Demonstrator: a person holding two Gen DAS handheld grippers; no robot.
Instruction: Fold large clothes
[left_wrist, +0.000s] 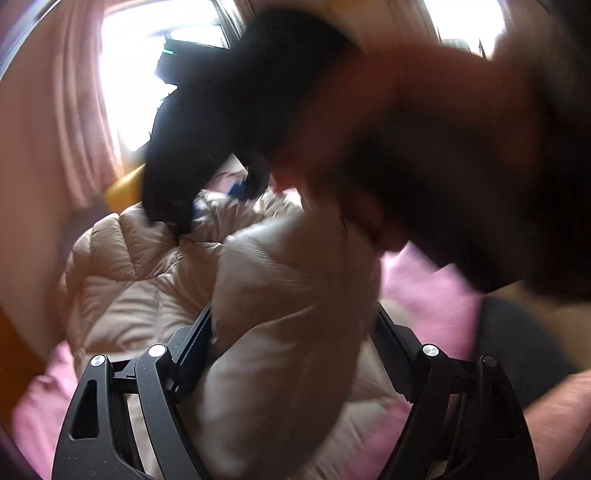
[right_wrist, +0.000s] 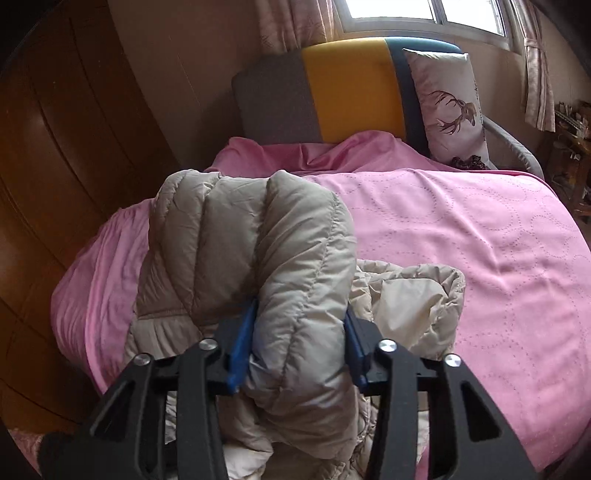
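On pink bedspread (right_wrist: 461, 240), beige puffer jacket (right_wrist: 258, 240) (bunched), clamped by both tools

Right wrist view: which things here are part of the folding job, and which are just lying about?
Part of the job:
puffer jacket, a thick fold of it clamped in the right tongs
left tongs, also closed on the jacket
pink bedspread, the folding surface

Lying about:
deer pillow
headboard
curtains
wardrobe
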